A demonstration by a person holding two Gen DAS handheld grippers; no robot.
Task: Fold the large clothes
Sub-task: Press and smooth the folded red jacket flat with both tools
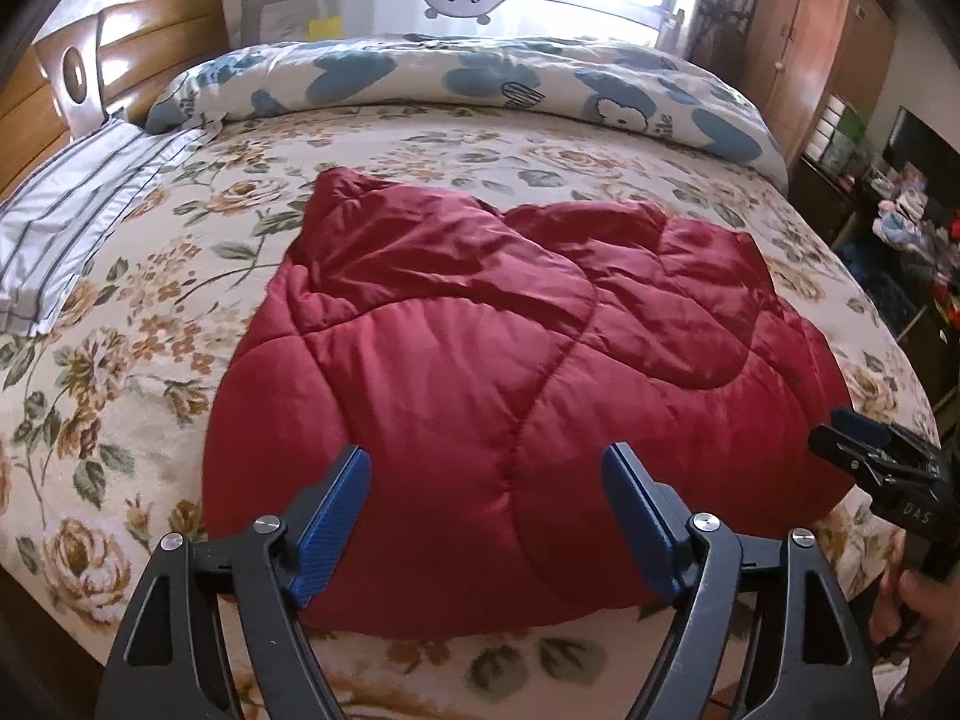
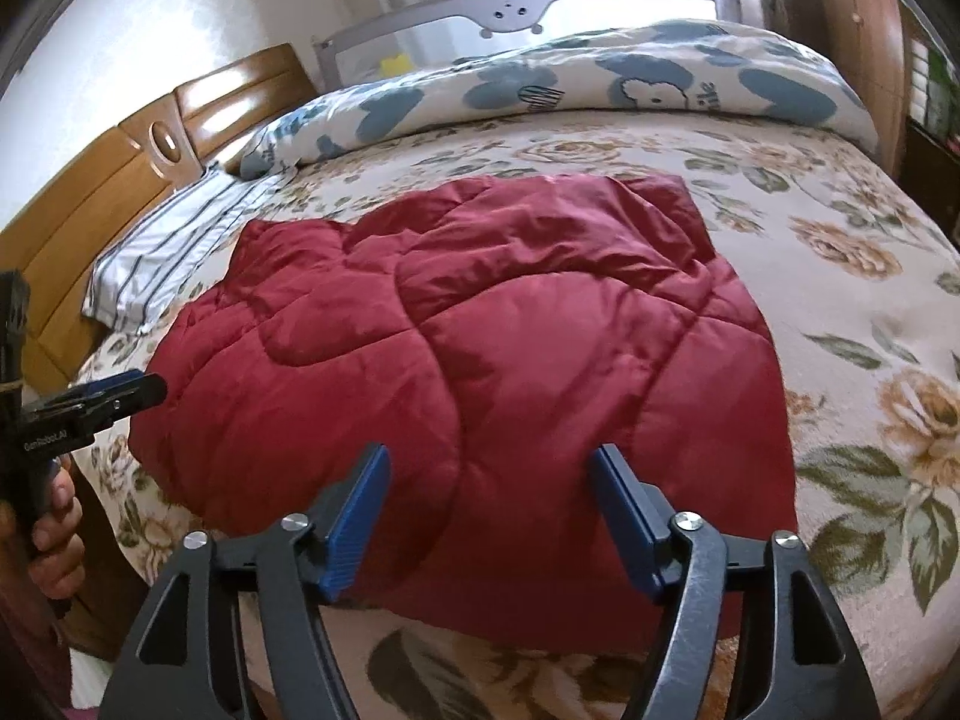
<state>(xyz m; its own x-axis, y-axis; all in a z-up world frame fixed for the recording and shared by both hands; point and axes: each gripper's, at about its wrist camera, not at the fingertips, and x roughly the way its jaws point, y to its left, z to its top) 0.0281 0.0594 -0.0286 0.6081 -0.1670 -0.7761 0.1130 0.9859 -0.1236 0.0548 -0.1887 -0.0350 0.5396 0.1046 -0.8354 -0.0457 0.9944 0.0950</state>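
A dark red quilted padded garment [image 1: 516, 360] lies folded into a rough rectangle on the floral bedspread [image 1: 150, 360]; it also shows in the right wrist view [image 2: 480, 330]. My left gripper [image 1: 486, 462] is open and empty, hovering over the garment's near edge. My right gripper [image 2: 489, 462] is open and empty too, over the near edge further right. Each gripper shows at the side of the other's view: the right one [image 1: 864, 444] and the left one [image 2: 120, 390], both off the garment's sides.
A rolled blue-flowered duvet [image 1: 480, 78] lies across the far side of the bed. A striped white pillow [image 1: 78, 222] sits at the left by the wooden headboard [image 1: 90, 78]. A wardrobe [image 1: 810, 42] and cluttered shelves [image 1: 900, 210] stand at the right.
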